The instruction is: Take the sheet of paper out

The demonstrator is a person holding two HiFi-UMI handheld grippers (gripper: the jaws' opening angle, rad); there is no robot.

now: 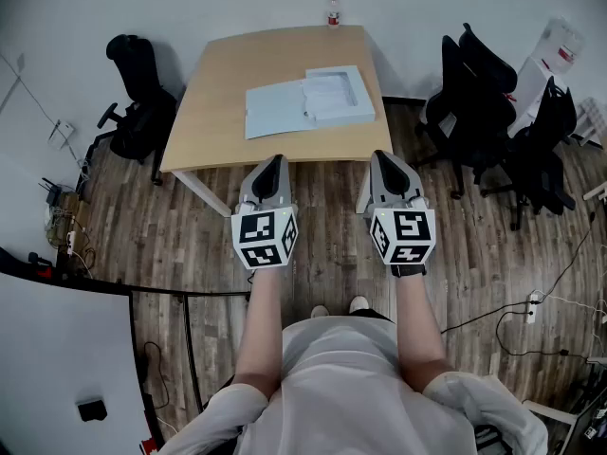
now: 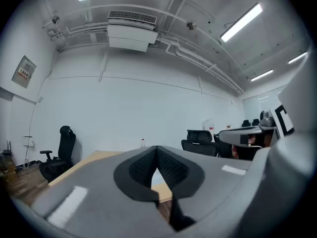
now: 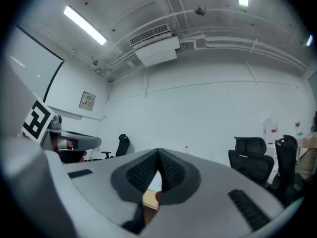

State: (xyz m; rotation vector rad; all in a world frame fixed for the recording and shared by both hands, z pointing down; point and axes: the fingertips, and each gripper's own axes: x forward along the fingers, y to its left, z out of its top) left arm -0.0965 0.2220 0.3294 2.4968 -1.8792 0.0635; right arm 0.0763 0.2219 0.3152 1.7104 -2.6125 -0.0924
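On the wooden table (image 1: 228, 74) lies an open pale-blue folder (image 1: 275, 109), and a white sheet of paper (image 1: 334, 93) rests on its right half. Both grippers hover level in front of the table's near edge, short of the folder. My left gripper (image 1: 273, 162) is shut with nothing between its pads. My right gripper (image 1: 382, 156) is likewise shut and empty. In the left gripper view the left gripper's (image 2: 157, 148) jaws meet at their tips, with the table (image 2: 94, 158) beyond. In the right gripper view the right gripper's (image 3: 158, 152) jaws meet in the same way.
A small bottle (image 1: 333, 11) stands at the table's far edge. Black office chairs stand to the left (image 1: 137, 93) and right (image 1: 493, 102) of the table. Cables trail over the wood floor (image 1: 493, 320). A white surface (image 1: 57, 349) fills the lower left.
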